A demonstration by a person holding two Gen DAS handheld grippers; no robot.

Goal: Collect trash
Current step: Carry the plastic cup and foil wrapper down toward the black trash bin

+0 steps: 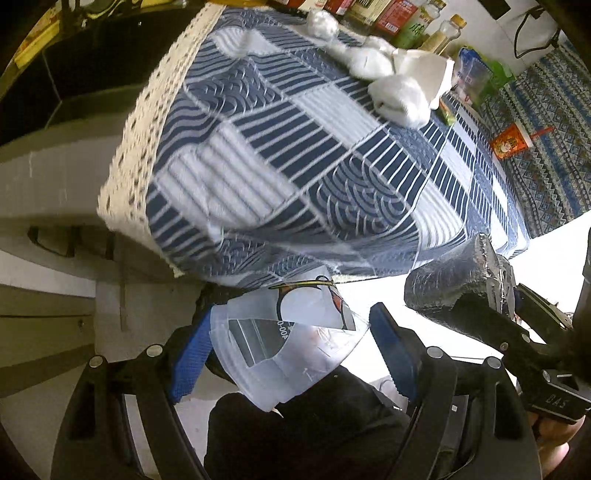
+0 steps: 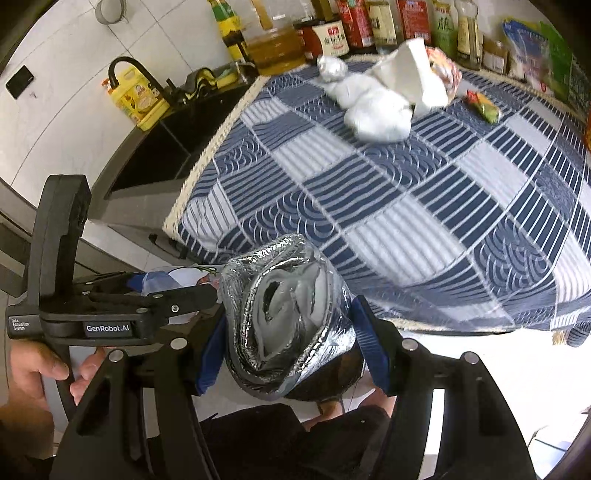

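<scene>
- While both hands hang just off the near edge of the counter [image 2: 406,229], each is loaded: the left gripper [image 1: 291,343] has its jaws set wide around a flattened clear plastic wrapper [image 1: 295,332] with printed markings, which touches the left blue pad; whether the right pad touches it I cannot tell.
- Right beside it, the right gripper [image 2: 288,332] has its jaws about half closed on a crumpled silver foil bag [image 2: 284,306], both blue pads pressing its sides, its open mouth facing the camera.
- Judging by that, the step in hand looks like carrying two picked-up pieces away from the counter toward a bin; no bin shows in either view, so where they go is unknown.
- The next move calls for keeping the squeeze steady on both, since the thin wrapper looks loosely seated and could slip out, then opening the jaws only once over a container.
- Farther off, on the blue patterned cloth, more trash waits: crumpled white tissues [image 2: 376,107], a small foil ball [image 2: 330,68], and a small green and red wrapper [image 2: 482,105].
- Beyond those, a row of bottles and jars [image 2: 332,33] lines the back edge; these seem to be kitchen stock, not trash.
</scene>
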